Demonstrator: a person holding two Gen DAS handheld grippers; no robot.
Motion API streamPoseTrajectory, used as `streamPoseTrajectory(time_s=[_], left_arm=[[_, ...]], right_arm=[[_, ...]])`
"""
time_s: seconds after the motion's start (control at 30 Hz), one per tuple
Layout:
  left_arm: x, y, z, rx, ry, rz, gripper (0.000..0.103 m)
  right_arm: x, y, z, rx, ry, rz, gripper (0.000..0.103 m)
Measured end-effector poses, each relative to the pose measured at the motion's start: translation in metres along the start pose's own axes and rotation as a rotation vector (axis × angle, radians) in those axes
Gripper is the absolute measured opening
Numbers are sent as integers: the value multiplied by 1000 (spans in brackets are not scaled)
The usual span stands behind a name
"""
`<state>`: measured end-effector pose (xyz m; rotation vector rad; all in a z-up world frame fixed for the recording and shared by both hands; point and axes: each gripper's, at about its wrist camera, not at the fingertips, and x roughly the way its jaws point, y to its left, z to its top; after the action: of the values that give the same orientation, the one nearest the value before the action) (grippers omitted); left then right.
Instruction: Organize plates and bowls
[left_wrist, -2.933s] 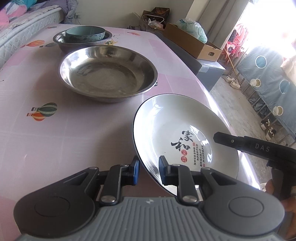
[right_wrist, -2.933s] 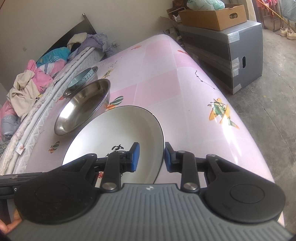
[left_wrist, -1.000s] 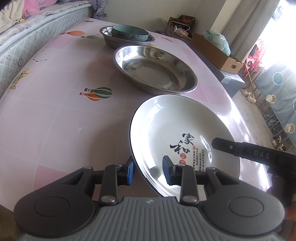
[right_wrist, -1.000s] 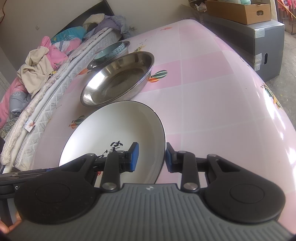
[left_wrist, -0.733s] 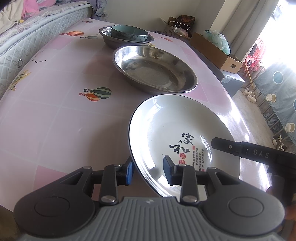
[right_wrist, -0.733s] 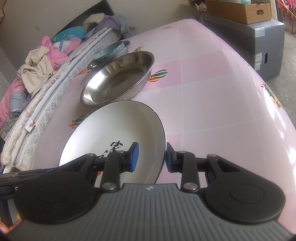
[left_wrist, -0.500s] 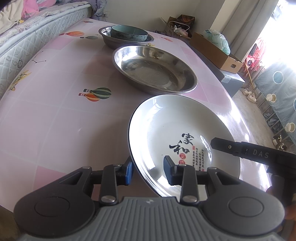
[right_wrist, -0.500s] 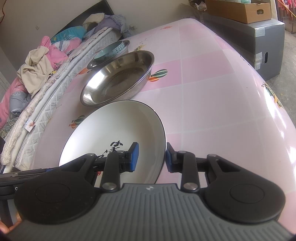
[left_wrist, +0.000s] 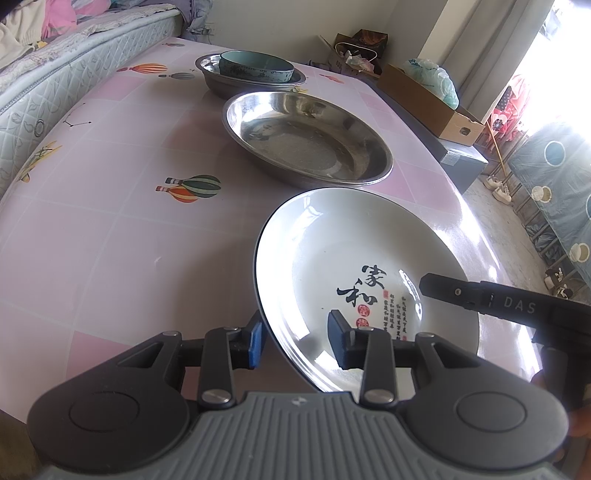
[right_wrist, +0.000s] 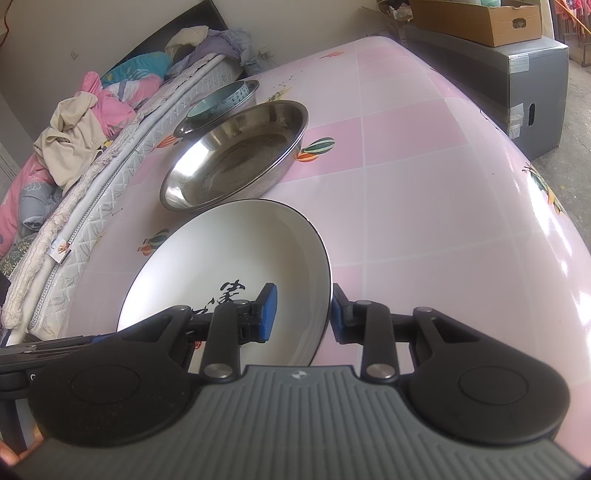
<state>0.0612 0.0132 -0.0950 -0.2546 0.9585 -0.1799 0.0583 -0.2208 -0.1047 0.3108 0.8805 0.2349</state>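
white round china plate (left_wrist: 351, 251) | left gripper (left_wrist: 295, 338) loose around 7 o'clock rim | right gripper (right_wrist: 301, 314) pinches 5 o'clock rim | round steel dish (left_wrist: 306, 144) at 12 o'clock

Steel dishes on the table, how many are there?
2. One large steel basin sits just beyond the white plate. A second steel basin sits behind it, holding a teal bowl. More could be stacked underneath, unseen.

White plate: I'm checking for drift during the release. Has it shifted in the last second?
No. The white plate keeps the same narrow gap to the steel basin beyond it.
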Motion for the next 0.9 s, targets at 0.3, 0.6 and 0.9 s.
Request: streamPoseTrajectory(time_s=[0.3, 0.6, 0.9], left_arm=[[0, 0, 0, 1, 0, 0, 37], [0, -1, -1, 1, -1, 1, 37], [0, -1, -1, 2, -1, 2, 37]], right_arm=[[0, 0, 0, 0, 0, 0, 29], [0, 0, 0, 1, 1, 1, 29], [-2, 1, -5, 3, 0, 6, 29]])
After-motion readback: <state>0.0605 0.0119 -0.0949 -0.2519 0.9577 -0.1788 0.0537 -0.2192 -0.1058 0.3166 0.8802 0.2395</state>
